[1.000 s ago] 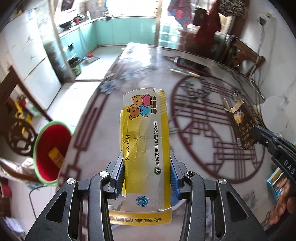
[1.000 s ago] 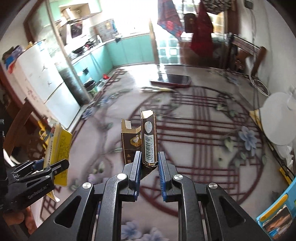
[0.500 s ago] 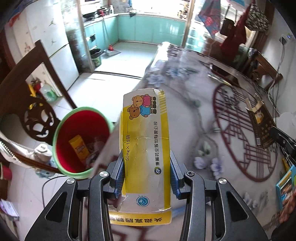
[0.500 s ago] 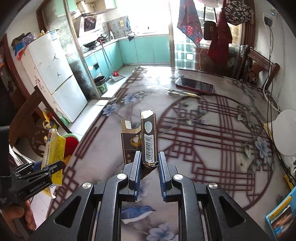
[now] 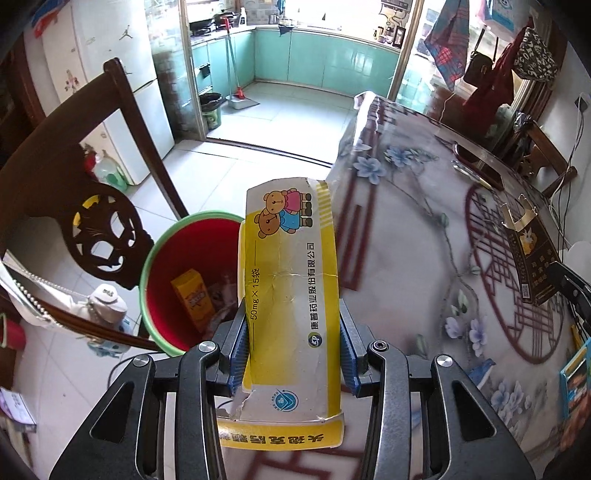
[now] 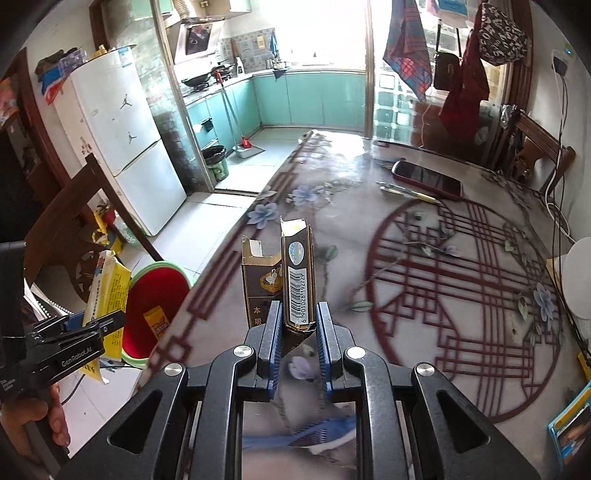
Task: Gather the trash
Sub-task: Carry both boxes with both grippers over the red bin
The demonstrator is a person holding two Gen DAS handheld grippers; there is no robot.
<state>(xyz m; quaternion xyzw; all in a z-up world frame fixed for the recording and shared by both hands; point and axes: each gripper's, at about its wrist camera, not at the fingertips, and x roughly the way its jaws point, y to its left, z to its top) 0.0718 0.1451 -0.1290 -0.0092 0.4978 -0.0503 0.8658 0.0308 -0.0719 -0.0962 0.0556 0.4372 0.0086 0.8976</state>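
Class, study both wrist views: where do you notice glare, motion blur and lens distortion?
Left wrist view: fisheye bends the chair and door frames; the yellow medicine box is sharp, while the tablecloth just beyond it smears. Right wrist view: the window is blown out, glare washes the table's far end, and the cloth beneath the fingers is streaked; the cigarette pack stays crisp.

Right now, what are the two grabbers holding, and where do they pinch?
The left gripper pinches the yellow medicine box by its lower sides. The right gripper pinches the brown cigarette pack by its bottom end.
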